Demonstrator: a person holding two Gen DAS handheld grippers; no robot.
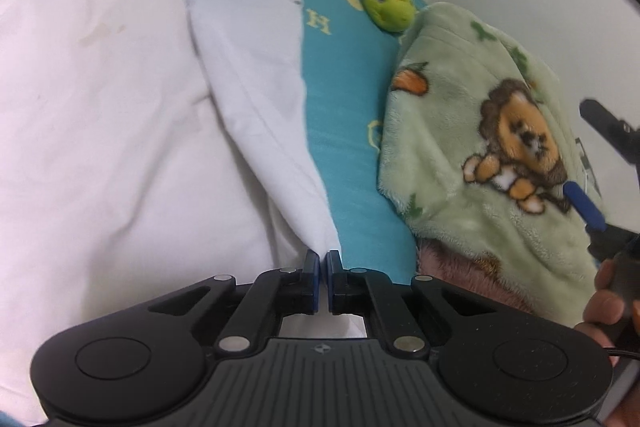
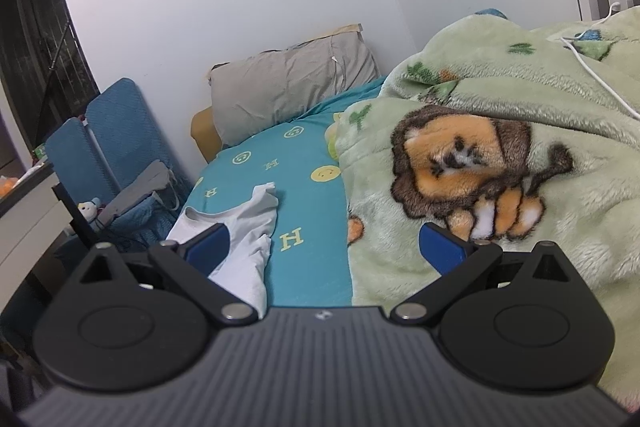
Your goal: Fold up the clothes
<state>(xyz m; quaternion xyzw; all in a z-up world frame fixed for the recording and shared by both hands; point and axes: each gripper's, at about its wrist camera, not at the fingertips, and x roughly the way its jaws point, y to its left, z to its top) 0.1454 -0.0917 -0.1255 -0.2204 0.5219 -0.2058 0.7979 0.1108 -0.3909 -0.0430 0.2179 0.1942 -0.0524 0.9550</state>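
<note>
A white garment (image 1: 248,99) lies on the teal bedsheet (image 1: 344,155), folded lengthwise, over a larger white cloth (image 1: 100,115). My left gripper (image 1: 323,259) is shut on the garment's near edge. In the right wrist view the same white garment (image 2: 248,227) lies on the teal sheet (image 2: 304,195) left of centre. My right gripper (image 2: 324,243) is open and empty above the sheet, its left finger (image 2: 208,243) over the garment. The right gripper also shows at the right edge of the left wrist view (image 1: 584,207).
A green fleece blanket with a lion print (image 2: 500,147) is heaped on the bed's right side. A grey pillow (image 2: 292,83) lies at the head. A green plush toy (image 1: 388,7) sits on the sheet. A white cable (image 2: 592,67) runs over the blanket. Blue chairs (image 2: 112,147) stand left of the bed.
</note>
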